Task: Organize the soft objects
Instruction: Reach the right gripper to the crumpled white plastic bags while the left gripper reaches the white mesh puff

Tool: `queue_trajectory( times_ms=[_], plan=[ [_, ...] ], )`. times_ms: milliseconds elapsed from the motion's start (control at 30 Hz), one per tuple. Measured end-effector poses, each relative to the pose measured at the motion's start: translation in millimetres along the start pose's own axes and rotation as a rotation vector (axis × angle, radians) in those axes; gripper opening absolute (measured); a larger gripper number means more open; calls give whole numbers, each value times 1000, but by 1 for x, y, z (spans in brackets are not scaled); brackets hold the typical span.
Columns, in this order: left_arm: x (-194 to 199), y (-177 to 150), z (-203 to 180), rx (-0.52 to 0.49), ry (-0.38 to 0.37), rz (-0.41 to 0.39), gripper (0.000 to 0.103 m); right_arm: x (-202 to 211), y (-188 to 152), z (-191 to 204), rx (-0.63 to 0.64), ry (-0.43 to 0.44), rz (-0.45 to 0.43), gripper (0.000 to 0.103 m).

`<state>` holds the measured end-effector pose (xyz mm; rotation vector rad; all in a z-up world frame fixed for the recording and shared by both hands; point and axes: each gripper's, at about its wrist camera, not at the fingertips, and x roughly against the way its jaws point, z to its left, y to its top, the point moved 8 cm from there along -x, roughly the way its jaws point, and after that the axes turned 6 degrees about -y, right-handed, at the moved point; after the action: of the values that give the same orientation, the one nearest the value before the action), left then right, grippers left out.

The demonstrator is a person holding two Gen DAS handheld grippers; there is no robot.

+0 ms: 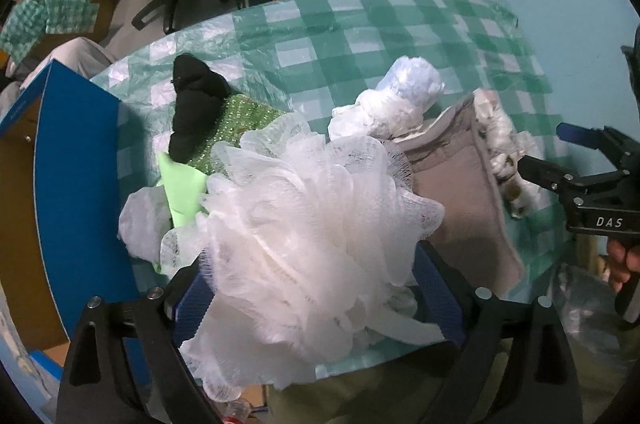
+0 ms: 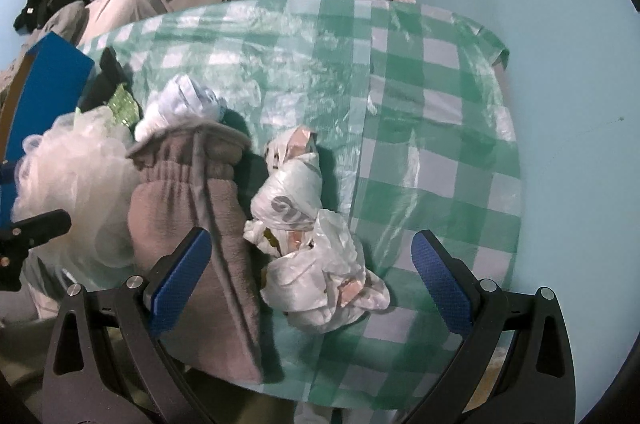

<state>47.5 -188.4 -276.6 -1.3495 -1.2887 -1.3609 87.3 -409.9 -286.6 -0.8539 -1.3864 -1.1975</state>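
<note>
Sorting looks mid-way: one blue box [image 1: 76, 160] is seen at far left, and beside it one black sock [image 1: 196, 112] lies on one green sponge cloth [image 1: 240, 116]. One white mesh loofah [image 1: 304, 224] is pinched between the left gripper [image 1: 316, 296] fingers, probably to be carried leftward into the box. One grey fleece mitt [image 2: 192, 224] and roughly three crumpled plastic bags [image 2: 312, 248] are left on the checked tablecloth [image 2: 440, 128]. The right gripper [image 2: 312, 264] is held wide open over the bags, nothing caught.

Mesh puff [image 1: 304, 224] left of cloth [image 2: 192, 208]; crumpled bags [image 2: 316, 244] right.
</note>
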Motion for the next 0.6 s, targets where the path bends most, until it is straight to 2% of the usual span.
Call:
queue_trajectory(
  times_ms=[100, 300, 433, 600],
  plan=[
    [-11, -2, -4, -26, 38, 12, 101, -7, -1, -1, 11, -5, 10, 101],
    [-33, -6, -3, -61, 123, 26, 102, -19, -2, -1, 34, -6, 28, 100],
    [-39, -6, 1, -61, 125, 19, 102, -28, -1, 3, 51, -15, 36, 94],
    [-41, -4, 10, -29, 59, -10, 101, -36, 1, 1, 56, -16, 44, 86]
  ],
)
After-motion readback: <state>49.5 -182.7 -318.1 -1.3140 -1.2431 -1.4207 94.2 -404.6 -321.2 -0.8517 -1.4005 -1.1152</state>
